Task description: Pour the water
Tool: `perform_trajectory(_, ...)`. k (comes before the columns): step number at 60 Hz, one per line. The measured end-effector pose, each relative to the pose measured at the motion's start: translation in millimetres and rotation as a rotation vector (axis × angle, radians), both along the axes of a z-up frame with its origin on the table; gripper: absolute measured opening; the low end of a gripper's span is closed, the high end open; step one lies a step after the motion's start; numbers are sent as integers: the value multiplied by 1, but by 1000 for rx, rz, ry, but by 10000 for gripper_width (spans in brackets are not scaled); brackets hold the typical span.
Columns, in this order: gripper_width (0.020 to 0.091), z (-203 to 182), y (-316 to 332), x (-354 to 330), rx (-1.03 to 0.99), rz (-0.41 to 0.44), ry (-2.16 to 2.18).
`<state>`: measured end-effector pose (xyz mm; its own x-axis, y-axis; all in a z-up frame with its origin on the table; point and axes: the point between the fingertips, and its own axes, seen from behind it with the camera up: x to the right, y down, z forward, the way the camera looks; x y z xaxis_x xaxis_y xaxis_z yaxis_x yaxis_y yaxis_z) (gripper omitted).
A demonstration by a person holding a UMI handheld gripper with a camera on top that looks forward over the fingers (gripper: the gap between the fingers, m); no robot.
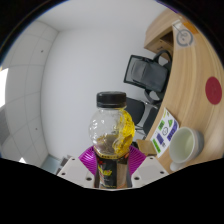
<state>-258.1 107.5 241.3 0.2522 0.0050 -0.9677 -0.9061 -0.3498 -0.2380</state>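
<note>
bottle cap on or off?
On. The bottle stands upright between the tongs, whose pads press both its sides, and its black cap sits on the neck.

- The bottle (pixel 111 132) is of clear plastic, with a black cap on top and a yellow label on its side.
- It stands nearly upright between the two fingers of the hand-held gripper (pixel 111 163), and the purple pads (pixel 92 156) press on its lower part from both sides.
- It is held up in the air, above the wooden surface (pixel 198 110).
- A white cup (pixel 185 147) stands on this surface, to the right of the bottle and lower. What is inside it I cannot tell.
</note>
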Motion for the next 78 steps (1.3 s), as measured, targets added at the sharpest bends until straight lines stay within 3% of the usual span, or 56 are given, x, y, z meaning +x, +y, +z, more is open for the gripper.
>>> perform_trajectory(13, 363, 43, -1, 114, 160, -143, -632)
perform_trajectory(25, 365, -15, 2, 204, 114, -199, -1118)
perform_trajectory(40, 365, -113, 5, 246, 24, -138, -1337)
perform_trajectory(50, 370, -156, -4, 255, -12, -95, -1356)
perform_trajectory(55, 375, -151, -7, 257, 22, -134, -1335)
perform_trajectory(65, 537, -153, -6, 258, 4, -138, -1319)
perform_trajectory(67, 636, -157, -8, 260, -24, -127, -1326)
perform_trajectory(70, 849, -161, -11, 260, -61, -105, -1337)
perform_trajectory(74, 827, -164, -21, 260, -102, -79, -1343)
perform_trajectory(78, 863, -157, -34, 259, -122, -68, -1352)
